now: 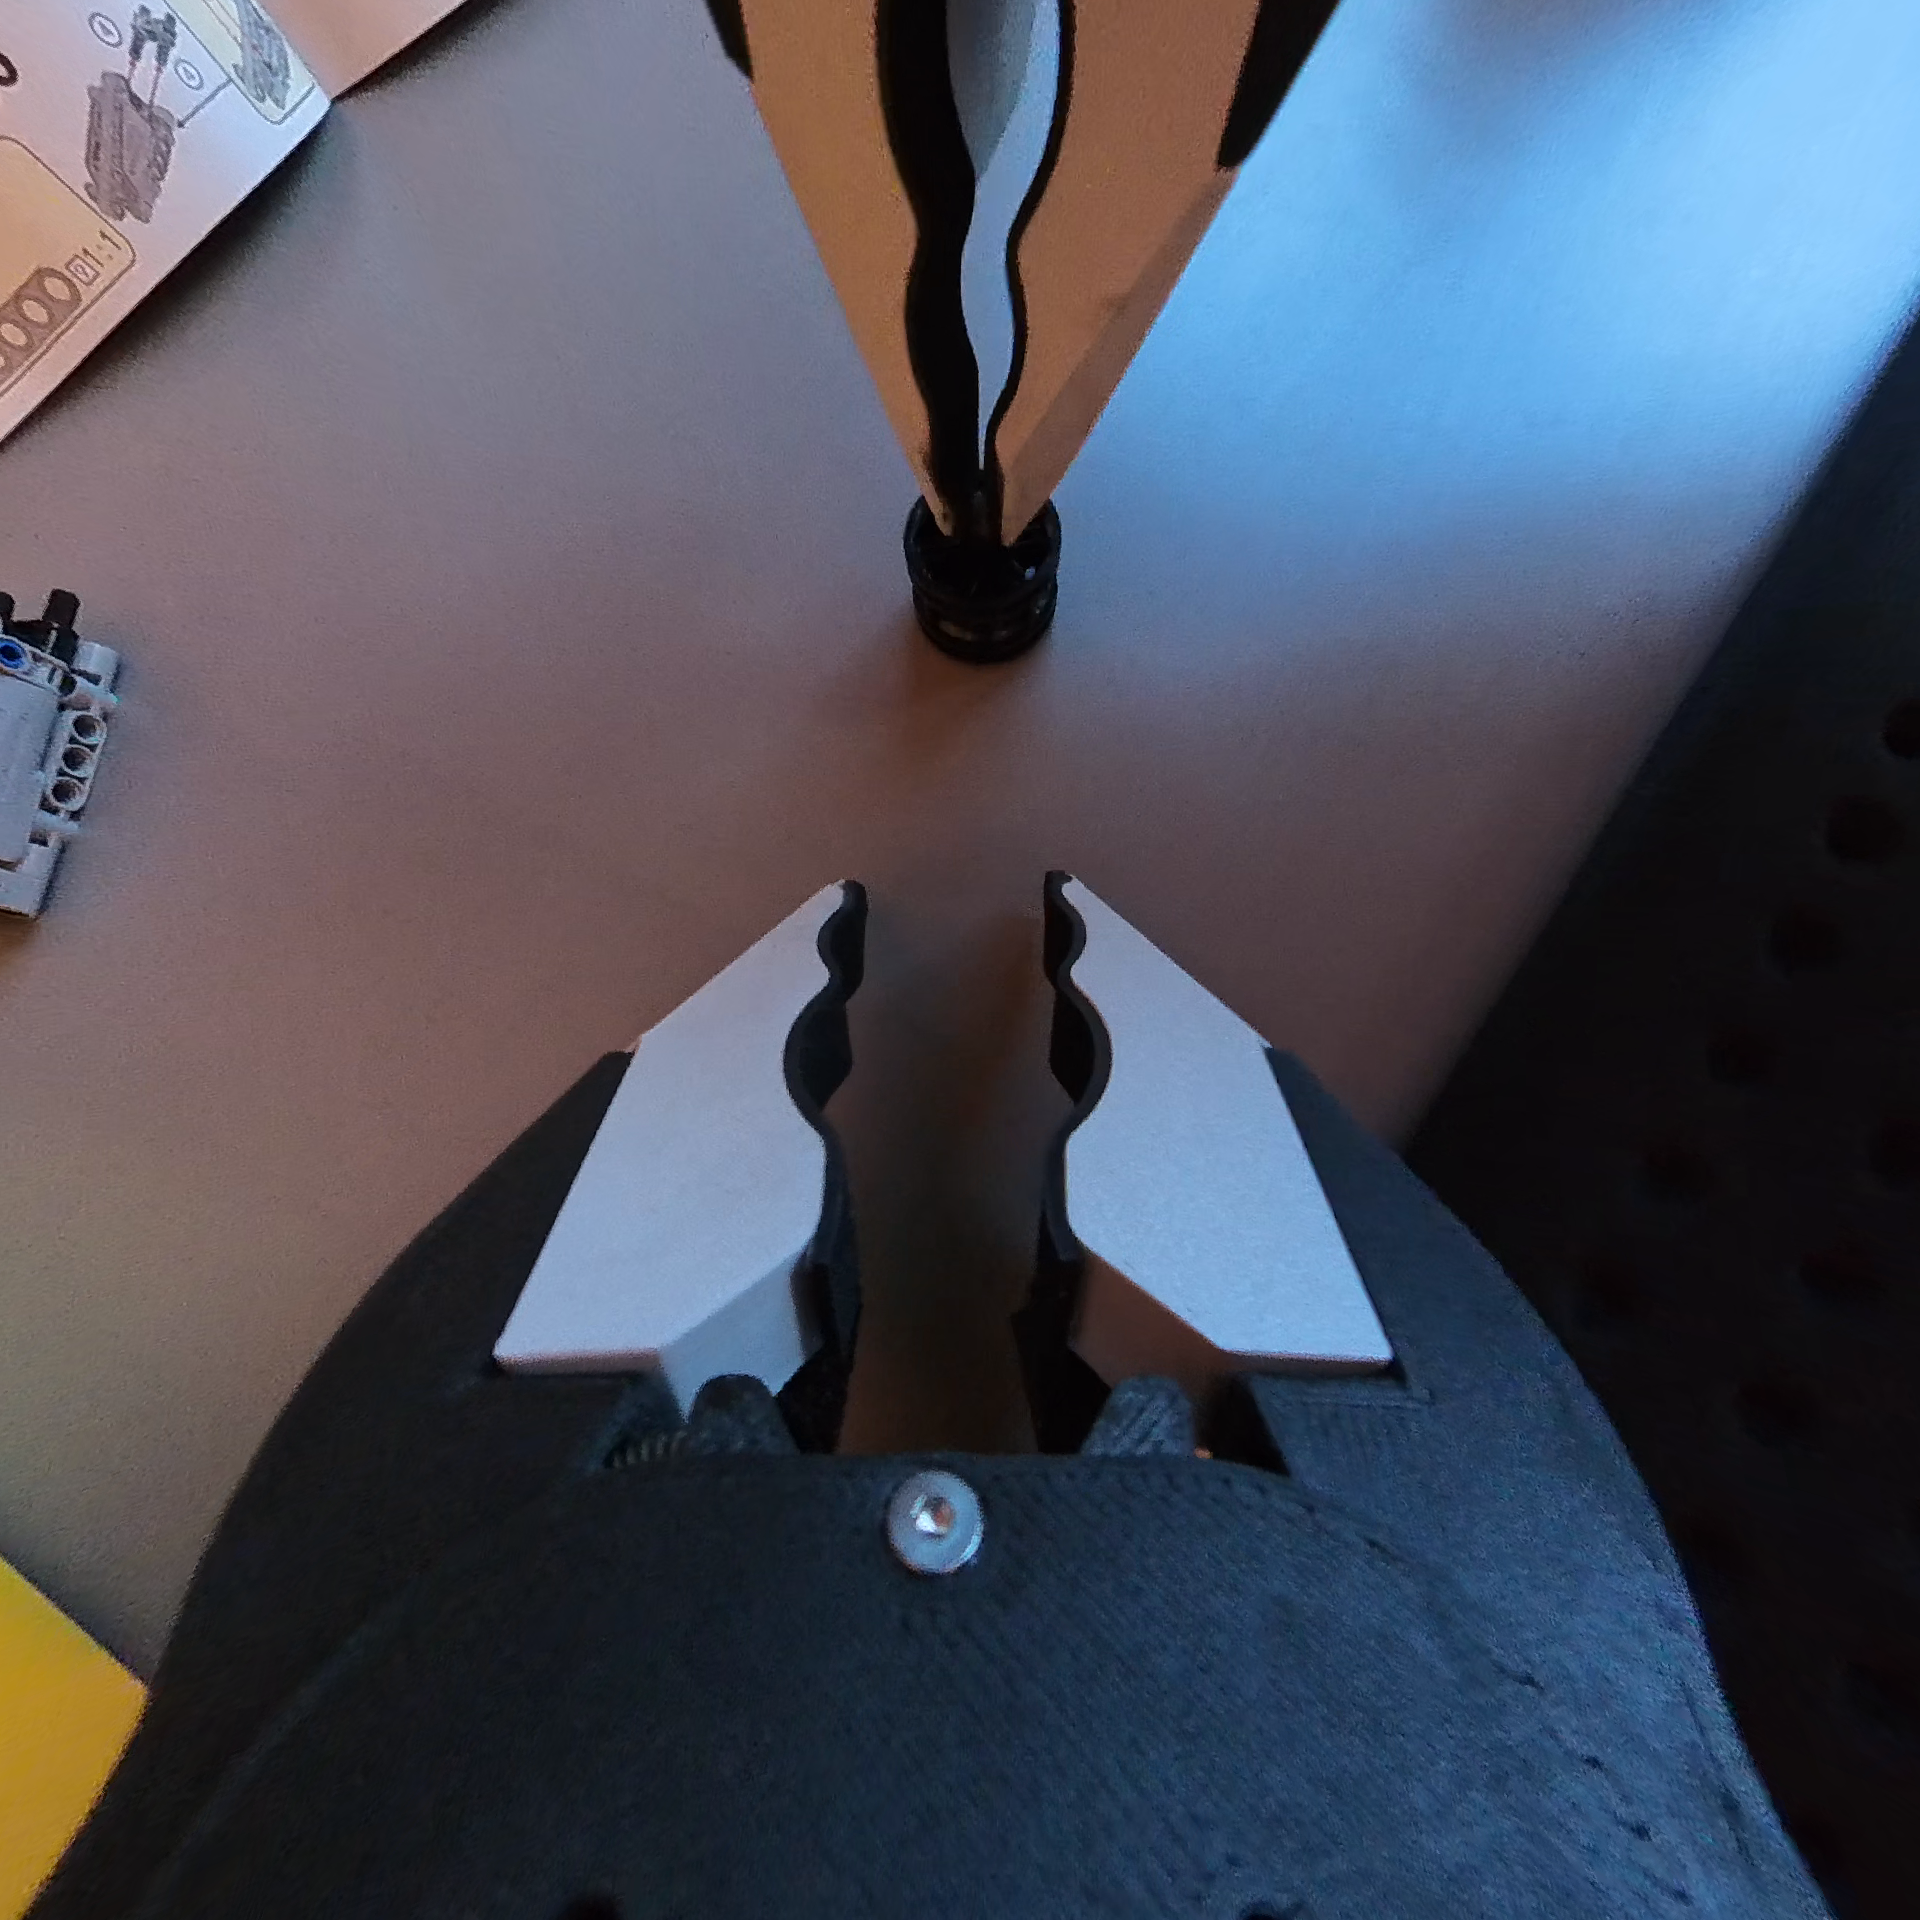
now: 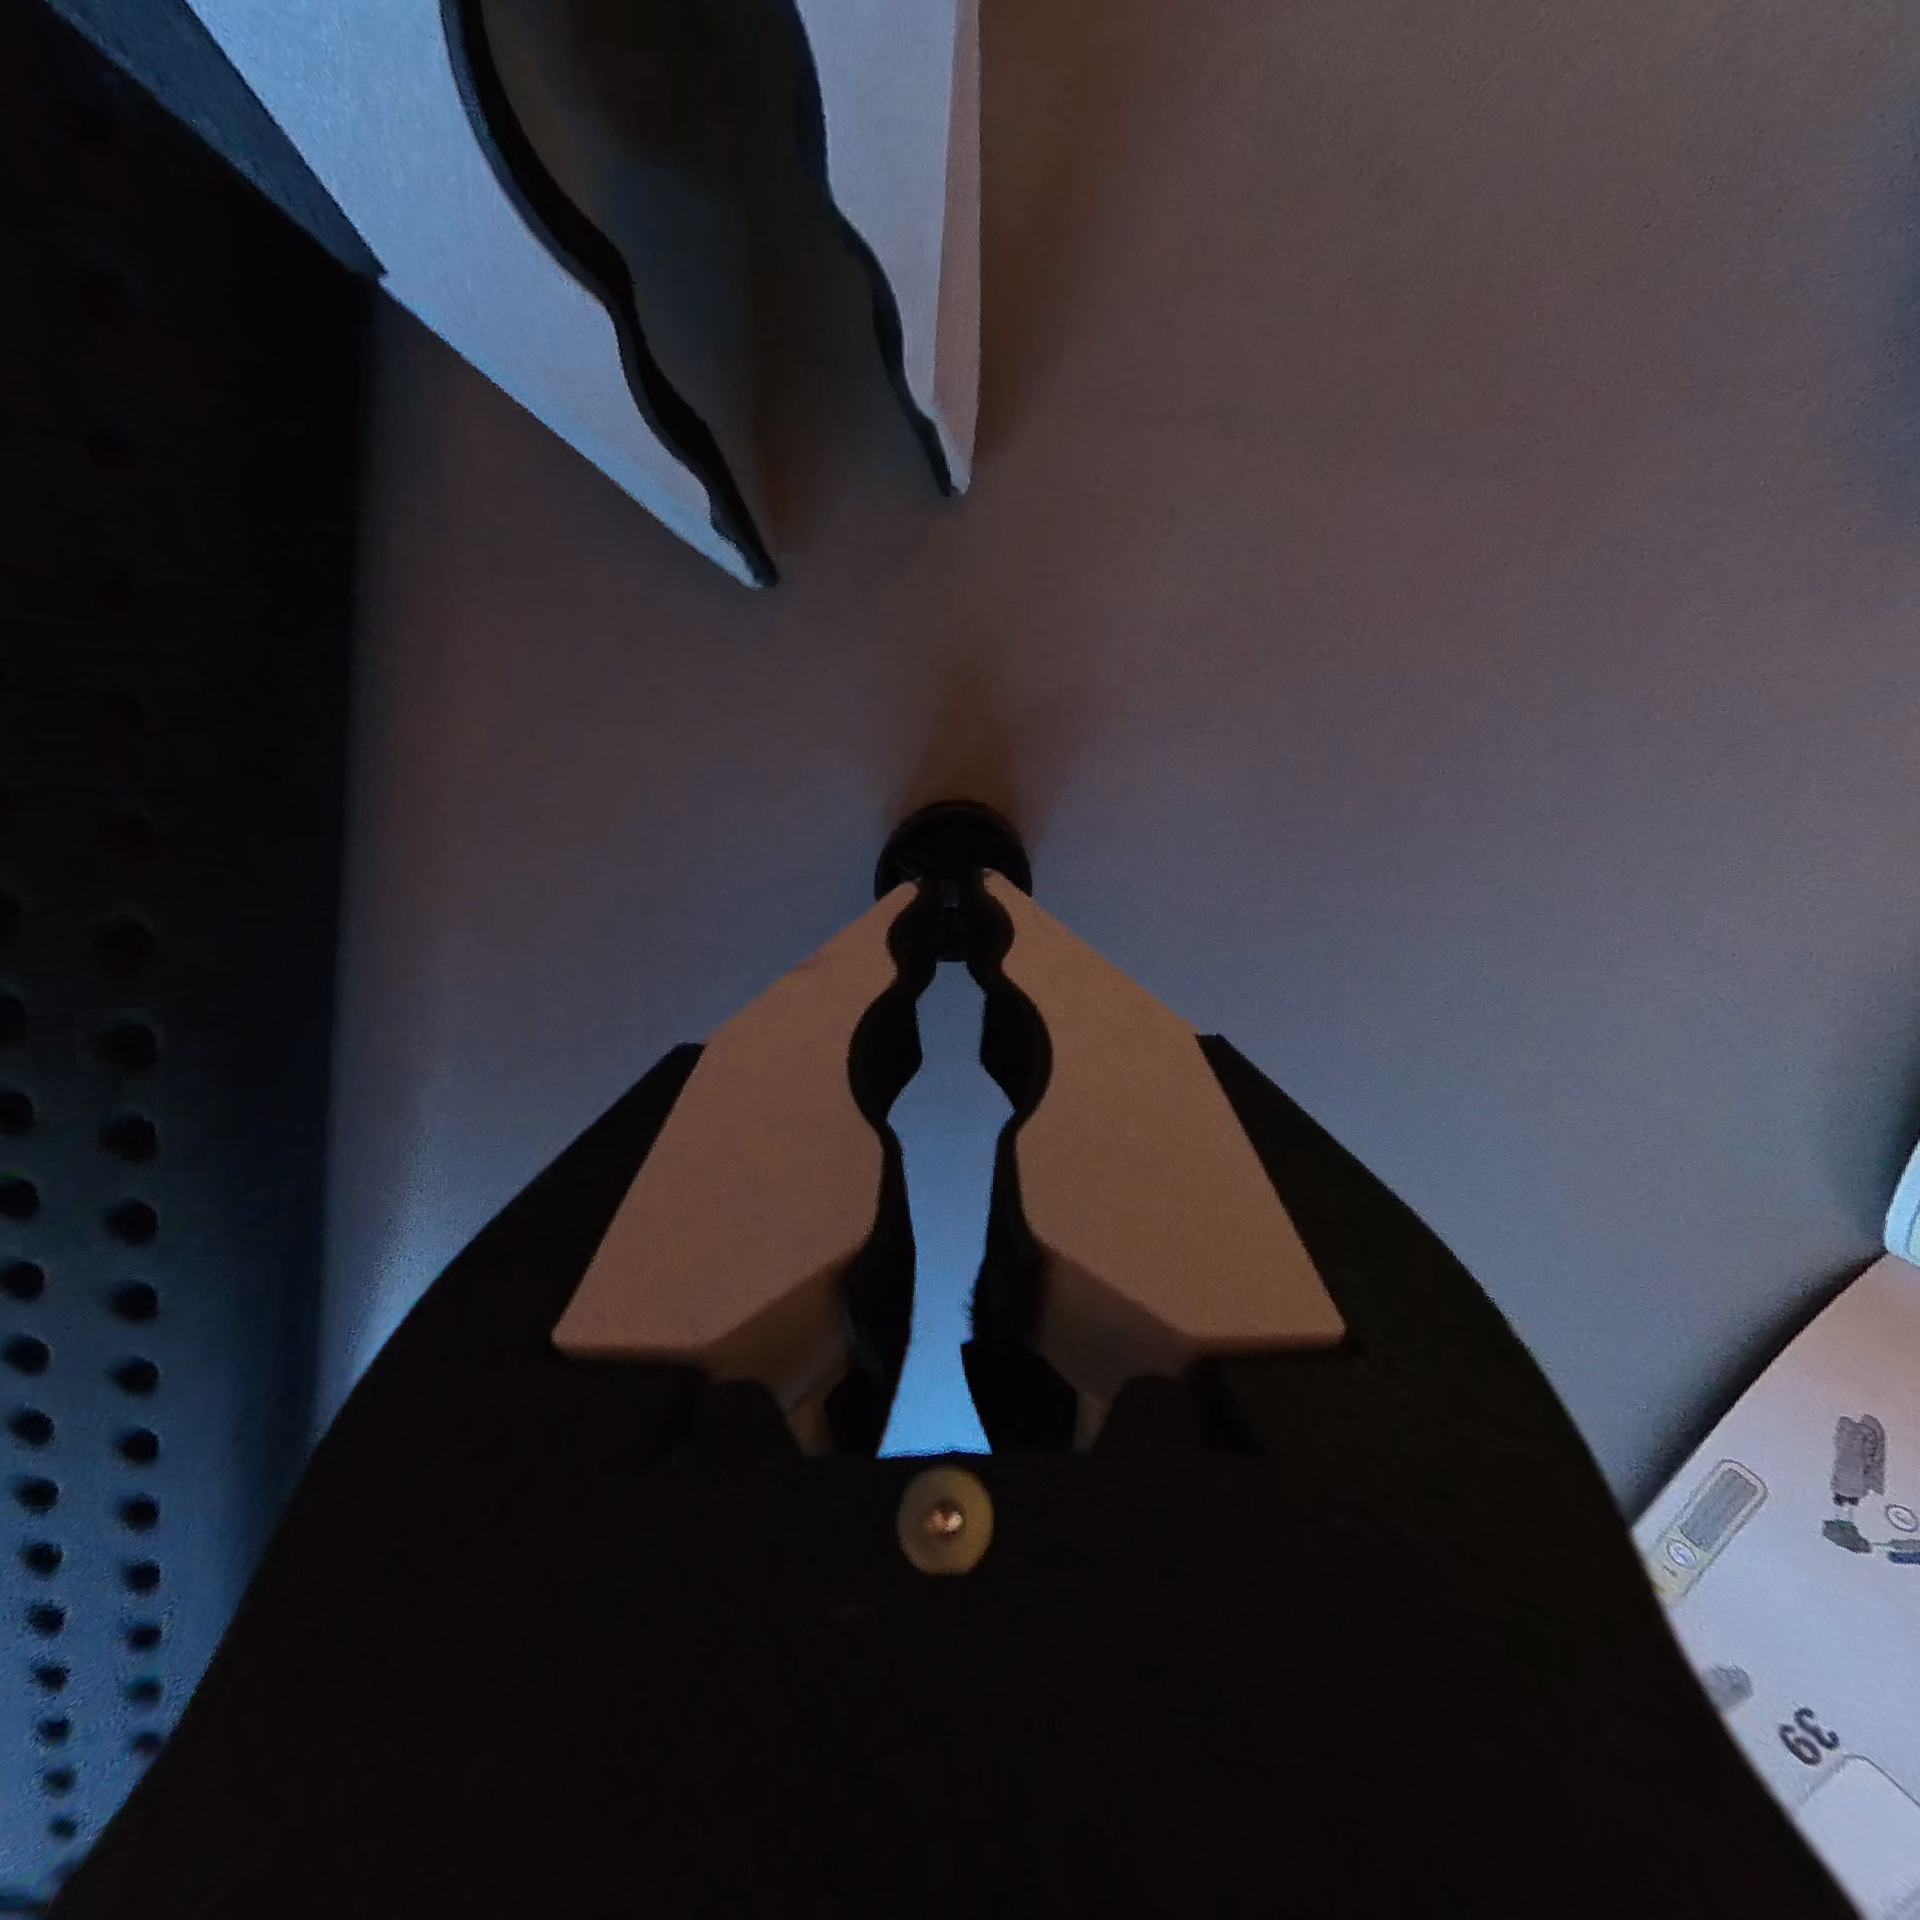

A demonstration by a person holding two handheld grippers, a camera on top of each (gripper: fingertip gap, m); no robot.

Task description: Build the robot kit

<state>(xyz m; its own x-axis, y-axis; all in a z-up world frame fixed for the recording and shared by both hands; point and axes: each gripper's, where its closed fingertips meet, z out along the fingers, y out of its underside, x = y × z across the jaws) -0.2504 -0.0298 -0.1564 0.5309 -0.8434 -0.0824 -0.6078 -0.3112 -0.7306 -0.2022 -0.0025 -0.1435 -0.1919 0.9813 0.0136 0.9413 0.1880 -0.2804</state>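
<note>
The right gripper (image 2: 954, 902) is closing its tips on a small black ribbed wheel (image 2: 954, 844), which is resting on the brown table (image 2: 1455, 623); the wavy black pads are almost meeting at the tips while a narrow gap is showing farther back between the fingers. From the left wrist view the same gripper is coming in from the top of the frame, its point pressing into the upper face of the wheel (image 1: 982, 582), and whether the wheel is sitting on the table or being lifted just off it cannot be told. The left gripper (image 1: 954, 888) is standing parted, with a clear gap between its two pads, holding nothing and touching nothing; it is hovering near the wheel but apart from it, pointing toward it. As for progress, the pictures are showing only this much: one small part is being gripped, and a grey brick assembly (image 1: 47, 748) with round holes is lying well apart at the left edge, beside an open instruction booklet (image 1: 125, 208). A yellow object (image 1: 52, 1714) is peeking in at the lower left corner, and a dark perforated panel (image 2: 94, 1247) is running along the table's edge.
</note>
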